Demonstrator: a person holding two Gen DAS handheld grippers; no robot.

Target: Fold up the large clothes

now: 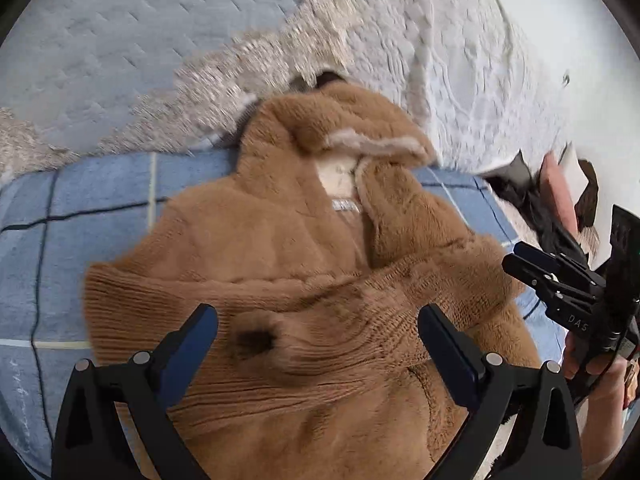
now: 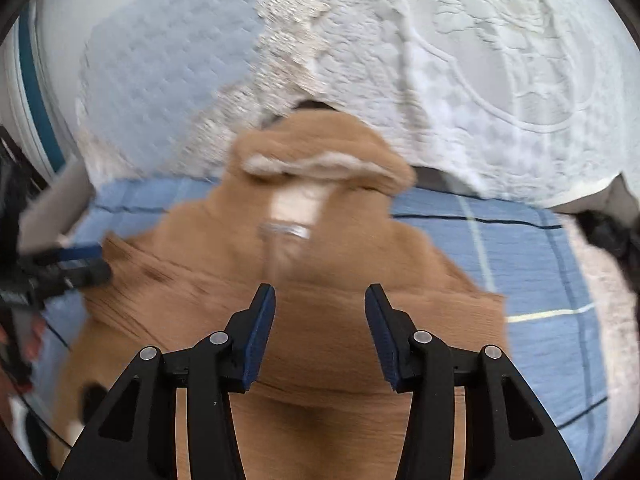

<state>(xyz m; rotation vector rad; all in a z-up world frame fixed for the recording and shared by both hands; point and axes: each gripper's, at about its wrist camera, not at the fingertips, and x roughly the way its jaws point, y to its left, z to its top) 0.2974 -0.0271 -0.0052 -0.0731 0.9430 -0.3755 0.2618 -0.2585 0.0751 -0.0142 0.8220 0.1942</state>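
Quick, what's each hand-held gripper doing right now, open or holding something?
Left hand-held gripper: open, holding nothing, above the brown coat.
Right hand-held gripper: open, nothing gripped, over the same coat.

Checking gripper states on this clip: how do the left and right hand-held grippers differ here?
The left hand-held gripper has its jaws spread wide; the right hand-held gripper stands narrower. The left hangs over the brown coat at its ribbed knit part, the right over smoother fabric. Both are open, grip nothing and point down at the coat.
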